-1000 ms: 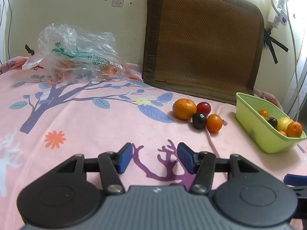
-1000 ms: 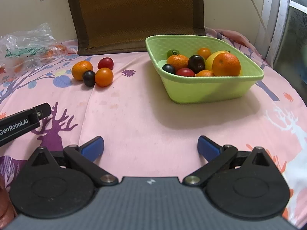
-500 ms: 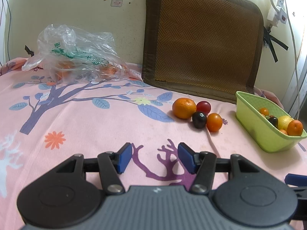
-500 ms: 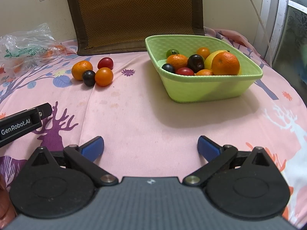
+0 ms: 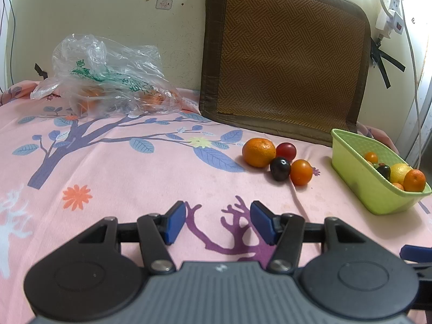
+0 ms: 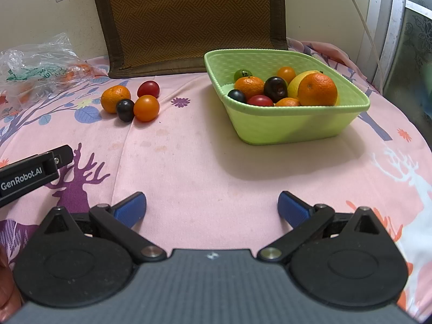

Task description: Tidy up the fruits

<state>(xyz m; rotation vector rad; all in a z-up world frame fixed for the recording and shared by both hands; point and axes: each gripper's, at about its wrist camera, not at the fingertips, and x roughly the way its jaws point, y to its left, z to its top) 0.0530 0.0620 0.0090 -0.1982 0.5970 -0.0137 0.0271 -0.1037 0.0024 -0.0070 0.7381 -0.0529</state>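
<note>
Several loose fruits lie together on the pink cloth: an orange point(image 5: 258, 152), a red tomato point(image 5: 286, 149), a dark plum point(image 5: 280, 168) and an orange tomato point(image 5: 301, 172). The same cluster sits left of middle in the right wrist view, led by the orange point(image 6: 115, 99). A light green basket point(image 6: 291, 127) holds several fruits, among them a large orange point(image 6: 317, 89). My left gripper point(image 5: 218, 222) hovers over the cloth well short of the cluster, open and empty. My right gripper point(image 6: 212, 207) stands wide open in front of the basket, nothing between its fingers.
A crumpled clear plastic bag point(image 5: 108, 81) with more orange fruit lies at the far left by the wall. A brown woven mat point(image 5: 283, 62) leans against the wall behind the fruit. A power strip and cables point(image 5: 388, 21) hang at the right.
</note>
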